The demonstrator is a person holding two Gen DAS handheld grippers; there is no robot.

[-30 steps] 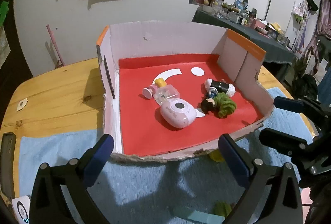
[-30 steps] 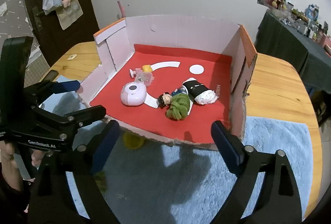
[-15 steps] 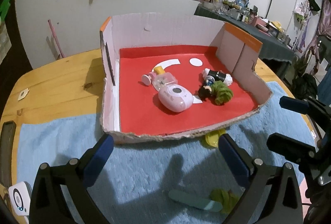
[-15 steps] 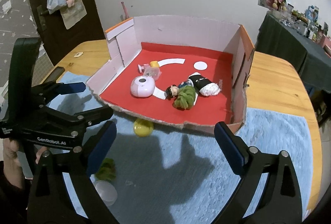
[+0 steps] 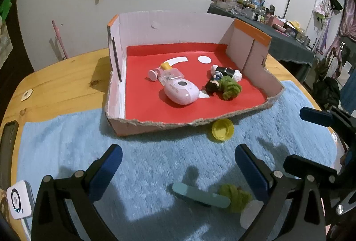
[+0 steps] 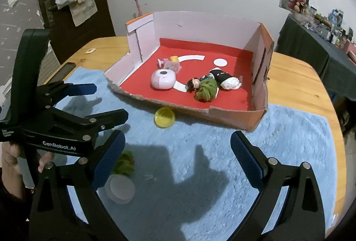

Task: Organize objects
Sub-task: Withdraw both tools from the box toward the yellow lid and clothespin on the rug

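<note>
A cardboard box (image 5: 169,27) with a red floor holds a pink oval device (image 5: 181,92), a small pink toy (image 5: 165,74), a doll (image 5: 222,74) and a green yarn ball (image 5: 230,90). On the blue mat in front lie a yellow cap (image 5: 222,129), a teal stick (image 5: 200,196), a green yarn tuft (image 5: 235,195) and a white lid (image 6: 120,189). My left gripper (image 5: 176,158) is open above the mat, over the stick. My right gripper (image 6: 178,143) is open and empty, with the yellow cap (image 6: 164,117) just ahead of it.
The blue mat (image 6: 289,129) covers the near part of a wooden table (image 5: 62,85). A small white device (image 5: 19,202) sits at the near left edge. A hand (image 6: 11,158) holds the left gripper (image 6: 106,100). A cluttered dark table (image 5: 289,38) stands behind on the right.
Both grippers have drawn back from the box, which now looks farther off. The yellow cap, teal stick, yarn tuft and white lid have come into view on the mat.
</note>
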